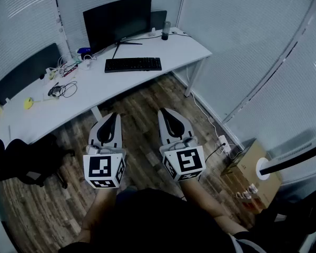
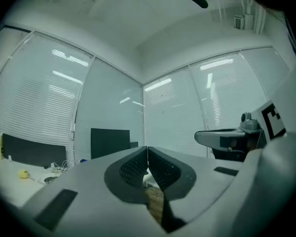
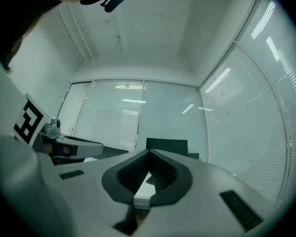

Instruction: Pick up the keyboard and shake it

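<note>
Now, my left gripper [image 1: 110, 116] and right gripper [image 1: 166, 112] hang side by side over the wood floor [image 1: 142, 101], pointing level, both clenched tight with nothing between the jaws. Farther out at twelve o'clock the keyboard [image 1: 133, 64] lies flat on the white desk [image 1: 175, 49], well apart from both grippers. Beyond it, toward eleven o'clock, stands the dark monitor [image 1: 117, 19].

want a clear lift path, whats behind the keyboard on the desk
Right behind the keyboard stands a black monitor, with a dark cylinder further right near the desk's back edge. The screen covers whatever lies behind it.
</note>
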`<state>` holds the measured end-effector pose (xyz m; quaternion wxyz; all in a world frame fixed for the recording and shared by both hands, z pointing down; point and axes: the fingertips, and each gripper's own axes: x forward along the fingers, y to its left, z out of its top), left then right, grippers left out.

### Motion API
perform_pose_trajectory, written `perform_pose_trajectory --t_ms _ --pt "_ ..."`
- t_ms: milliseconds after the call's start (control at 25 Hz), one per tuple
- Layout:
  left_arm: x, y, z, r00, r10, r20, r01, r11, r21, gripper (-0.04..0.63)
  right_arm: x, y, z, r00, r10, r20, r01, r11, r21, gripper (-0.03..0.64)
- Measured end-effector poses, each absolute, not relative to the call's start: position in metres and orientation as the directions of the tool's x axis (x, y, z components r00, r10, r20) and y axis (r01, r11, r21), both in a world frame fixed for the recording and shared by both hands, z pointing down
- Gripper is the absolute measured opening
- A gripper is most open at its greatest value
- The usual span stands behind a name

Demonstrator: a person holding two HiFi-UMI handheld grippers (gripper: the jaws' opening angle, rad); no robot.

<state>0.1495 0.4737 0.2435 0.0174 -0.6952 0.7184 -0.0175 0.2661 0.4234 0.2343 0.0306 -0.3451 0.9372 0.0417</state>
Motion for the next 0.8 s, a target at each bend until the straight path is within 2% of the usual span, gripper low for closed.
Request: perform_pose_trajectory --t_ms 480,520,560,800 --pt "0.123 0.422 0.267 0.006 -1.0 0.005 -1.0 -0.006 -0.022 0.03 0.244 0.365 0.257 -0.747 -0.66 -0.081 -0.663 0.748 0.024 0.043" --pt "0.115 0.412 0.27 0.008 -1.0 0.002 -1.0 -0.008 -0.016 0.06 0.239 0.355 0.261 -0.744 -0.664 -0.075 -0.667 0.745 0.022 0.081" --pt "0.105 0.4 0.273 0.012 -1.0 0.0 -1.0 -0.012 -0.01 0.151 0.232 0.343 0.265 -0.741 -0.668 -0.069 -0.67 0.742 0.021 0.13" --pt "0.038 0.318 0.285 0.014 -1.0 0.004 -1.0 -0.014 -0.007 0.207 0.183 0.254 0.283 -0.718 -0.695 -0.037 -0.696 0.718 0.005 0.179"
